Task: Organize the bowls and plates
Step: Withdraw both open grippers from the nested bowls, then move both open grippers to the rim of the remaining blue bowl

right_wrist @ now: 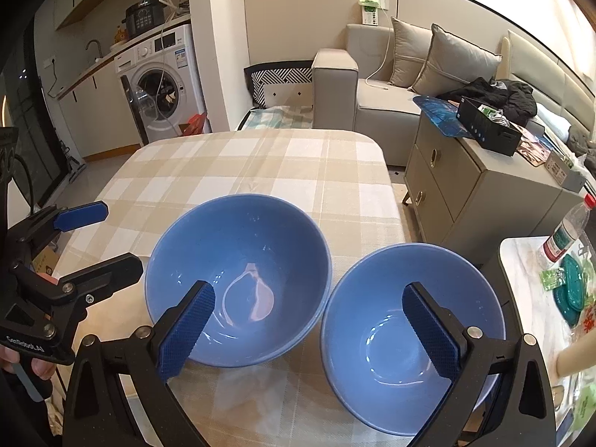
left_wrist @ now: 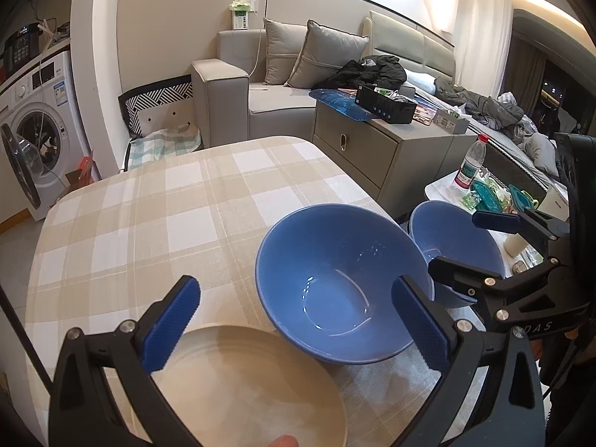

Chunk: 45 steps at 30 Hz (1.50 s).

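Note:
Two blue bowls stand side by side on the checked tablecloth [right_wrist: 260,156]: the left bowl [right_wrist: 238,260] [left_wrist: 335,279] and the right bowl [right_wrist: 391,335] [left_wrist: 447,231]. A beige plate [left_wrist: 246,383] lies near the table's front, touching the left bowl. My left gripper [left_wrist: 296,287] is open above the plate and the left bowl's near rim, holding nothing. My right gripper [right_wrist: 309,292] is open too, one finger over each bowl, straddling their neighbouring rims without pressing on either. Each gripper also shows in the other view: right gripper [left_wrist: 456,242], left gripper [right_wrist: 121,234].
A low side table [right_wrist: 521,260] at the right carries a water bottle [right_wrist: 566,234] and teal lids. A grey cabinet [right_wrist: 465,186] with clutter stands behind it, a sofa [right_wrist: 372,85] beyond the table, and a washing machine [right_wrist: 164,85] at the far left.

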{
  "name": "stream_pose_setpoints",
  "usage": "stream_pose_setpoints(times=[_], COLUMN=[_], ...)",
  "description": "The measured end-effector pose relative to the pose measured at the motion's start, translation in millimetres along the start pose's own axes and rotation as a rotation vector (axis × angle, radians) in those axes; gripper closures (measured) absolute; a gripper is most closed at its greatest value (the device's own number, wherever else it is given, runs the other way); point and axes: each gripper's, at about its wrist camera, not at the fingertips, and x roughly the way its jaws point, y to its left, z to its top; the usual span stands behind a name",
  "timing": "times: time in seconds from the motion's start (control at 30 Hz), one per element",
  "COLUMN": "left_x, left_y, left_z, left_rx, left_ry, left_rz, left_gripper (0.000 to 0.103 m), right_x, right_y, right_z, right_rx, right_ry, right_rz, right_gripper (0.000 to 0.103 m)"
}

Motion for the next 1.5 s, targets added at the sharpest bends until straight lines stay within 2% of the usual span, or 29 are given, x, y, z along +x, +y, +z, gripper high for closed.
stream_pose_setpoints(times=[0.4,0.77,1.5], left_x=[-2,4,33], left_y=[-14,-39,-85], left_z=[9,18,32], left_rx=[0.028,0.070,0.154], left_ry=[-0.003,0.003,0.052], left_rz=[-0.022,-0.058,-0.115], left_gripper=[0.000,0.000,0.000], right_x=[-34,-55,-65], right_y=[-25,-58,-102], right_z=[-10,-26,-48], right_rx=[0.058,0.127,0.231], right_ry=[-0.038,-0.036,-0.025], right_rz=[-0.023,-0.063,-0.112], right_gripper=[0.001,0.001,0.001])
